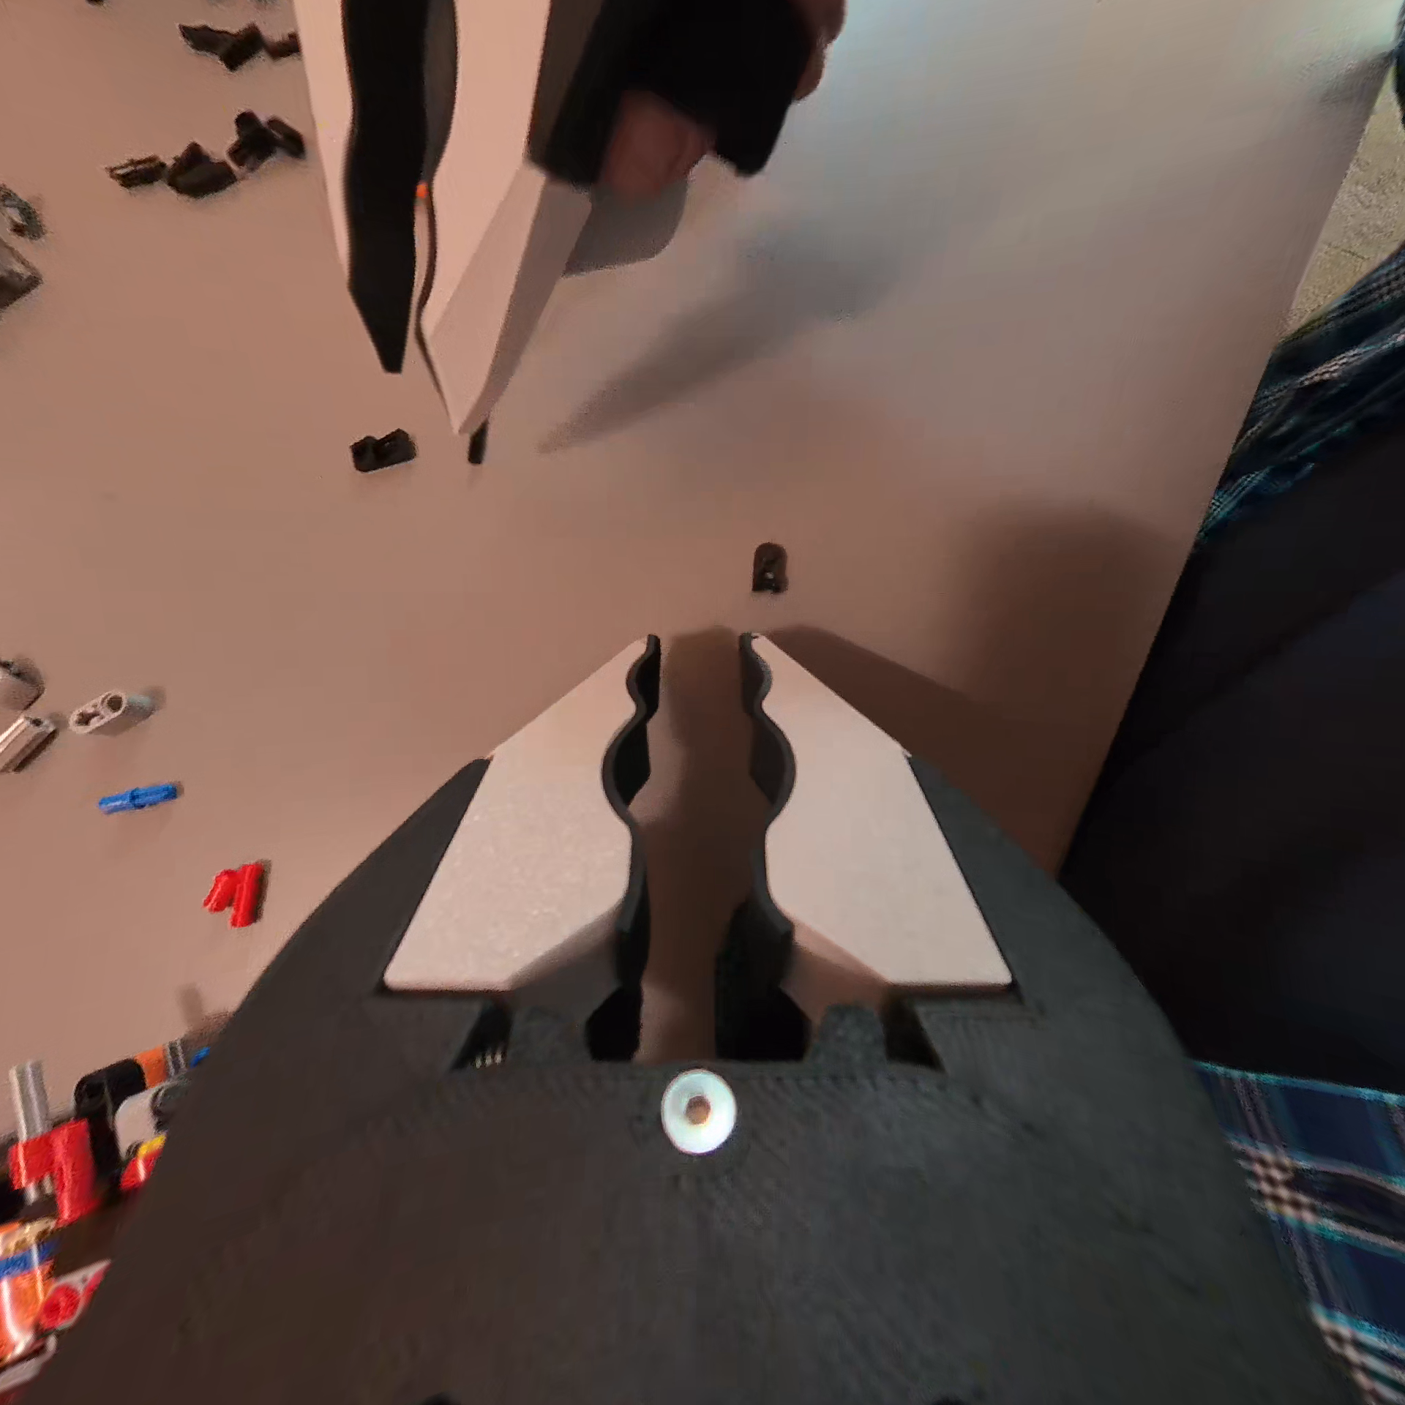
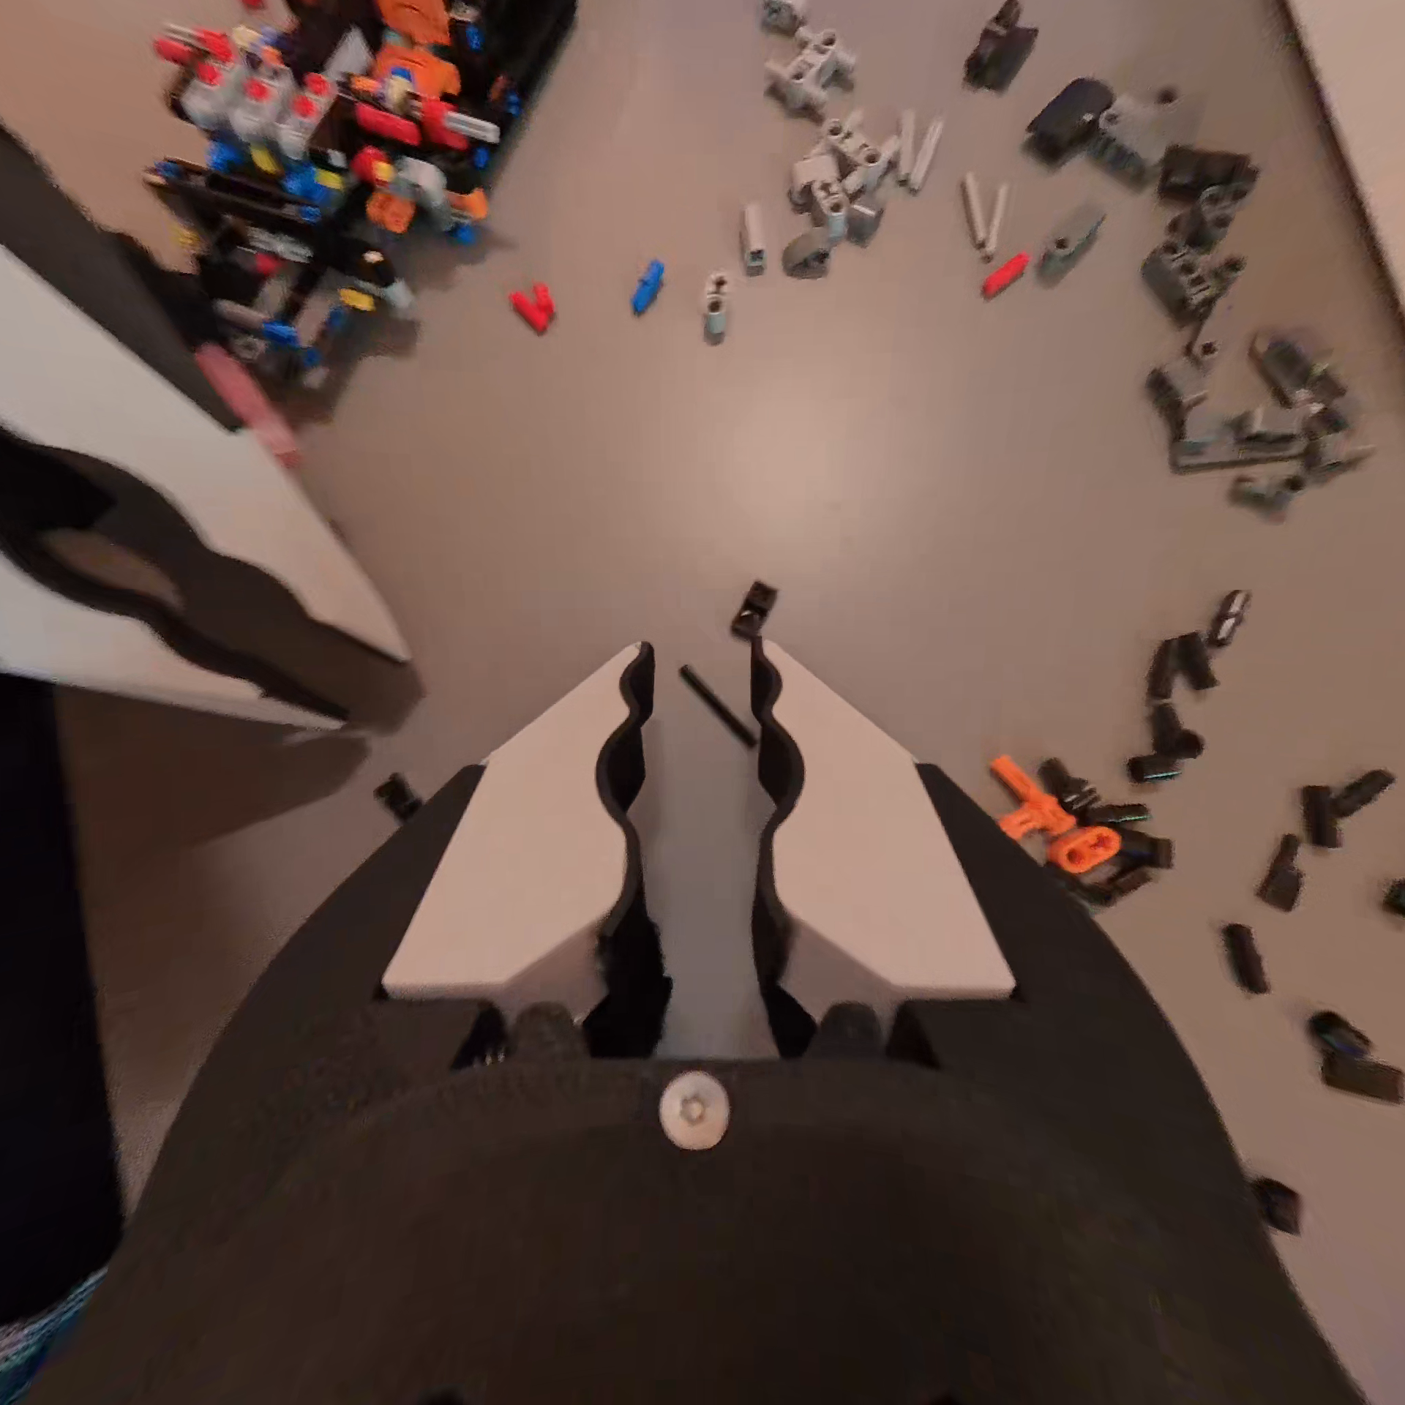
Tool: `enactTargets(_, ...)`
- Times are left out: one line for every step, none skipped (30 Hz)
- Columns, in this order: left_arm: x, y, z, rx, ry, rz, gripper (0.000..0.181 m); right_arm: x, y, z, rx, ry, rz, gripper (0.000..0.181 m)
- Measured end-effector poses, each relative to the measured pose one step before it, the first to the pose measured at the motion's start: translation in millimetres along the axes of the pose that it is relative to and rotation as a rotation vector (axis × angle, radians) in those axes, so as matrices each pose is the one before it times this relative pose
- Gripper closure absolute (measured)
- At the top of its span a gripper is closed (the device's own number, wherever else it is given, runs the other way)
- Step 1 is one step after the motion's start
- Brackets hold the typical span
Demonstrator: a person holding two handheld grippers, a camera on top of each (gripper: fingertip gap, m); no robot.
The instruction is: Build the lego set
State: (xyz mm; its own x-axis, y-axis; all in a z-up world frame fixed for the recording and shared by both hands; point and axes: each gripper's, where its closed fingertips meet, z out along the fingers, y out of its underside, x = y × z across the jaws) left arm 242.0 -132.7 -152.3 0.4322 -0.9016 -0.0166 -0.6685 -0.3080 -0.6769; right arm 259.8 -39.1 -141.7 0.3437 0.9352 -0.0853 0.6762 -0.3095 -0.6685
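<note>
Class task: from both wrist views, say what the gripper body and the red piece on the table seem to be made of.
Left gripper body: probably 3D-printed plastic, matte black with a fine grainy texture. Red piece: likely moulded plastic with an even, saturated colour; blur hides its gloss. Table: smooth, pale, faintly reflective; its material is unclear.

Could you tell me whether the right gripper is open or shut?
Open: the right gripper shows bare table between its fingertips, and a thin black rod lies in the gap.

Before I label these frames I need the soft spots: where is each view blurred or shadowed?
Left wrist view: the other gripper and gloved hand at the top are motion-smeared; the left gripper throws a dark shadow rightward. Right wrist view: the edges smear, worst on the colourful model and black pieces; the thin black rod stays sharp.
</note>
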Motion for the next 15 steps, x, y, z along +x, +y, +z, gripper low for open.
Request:
enactTargets(-1.15,-0.27,-1.93,0.0111,-0.0112,0.0001,0.162,5.13,0.22,4.17,-0.0178,0.0410,-0.0151,0.159)
enactTargets(-1.07,0.26,-1.38,0.0053,-0.0058,-0.0052,0.162,4.67,1.44,4.55,-0.0249,0.0339,-0.0071,0.159)
enactTargets(-0.82,0.05,-1.10,0.0066,0.0010,-0.0088,0.162,2.70,0.24,4.41,-0.0137,0.0179,0.0012,0.159)
enactTargets(-1.22,-0.73,-1.09,0.0110,-0.0010,-0.0081,0.162,0.26,-0.03,4.14,-0.0095,0.0004,0.0068,0.160)
enactTargets(-1.73,-0.92,-1.13,0.0116,-0.0049,-0.0055,0.162,-0.09,0.96,4.14,-0.0148,-0.0022,0.0065,0.160)
enactTargets(-1.29,-0.60,-0.88,0.0072,-0.0024,-0.0040,0.162,-0.14,-0.97,3.06,-0.0015,-0.0001,0.0031,0.160)
enactTargets(-1.62,-0.81,-1.01,0.0076,-0.0049,-0.0013,0.162,-0.28,-1.45,1.63,0.0028,-0.0007,0.0015,0.164)
enactTargets(-2.16,-0.89,-1.03,0.0087,-0.0098,0.0004,0.162,0.56,-1.24,0.93,0.0005,0.0032,0.0003,0.176)
enactTargets(-2.47,-0.38,-0.81,0.0048,-0.0095,-0.0017,0.162,0.95,-0.59,0.49,-0.0011,0.0047,-0.0022,0.176)
enactTargets(-2.14,-0.85,-0.99,0.0061,-0.0067,-0.0011,0.163,0.51,-0.32,0.05,-0.0017,-0.0005,0.0023,0.176)
enactTargets(-2.92,-2.12,-1.49,0.0123,-0.0135,0.0008,0.162,-0.77,0.05,-0.29,0.0024,-0.0132,0.0085,0.177)
enactTargets(-3.78,-2.81,-1.93,0.0121,-0.0192,0.0002,0.162,-2.05,-1.25,-1.52,0.0164,-0.0265,0.0210,0.177)
enactTargets(-5.19,-3.02,-1.95,0.0115,-0.0282,-0.0004,0.162,-4.49,-3.18,-3.30,0.0329,-0.0511,0.0386,0.177)
enactTargets(-6.11,-3.04,-1.83,0.0119,-0.0336,0.0010,0.162,-8.08,-3.22,-4.19,0.0340,-0.0848,0.0613,0.177)
enactTargets(-5.48,-3.00,-1.41,0.0120,-0.0285,0.0050,0.160,-9.80,-3.81,-5.13,0.0377,-0.1015,0.0755,0.177)
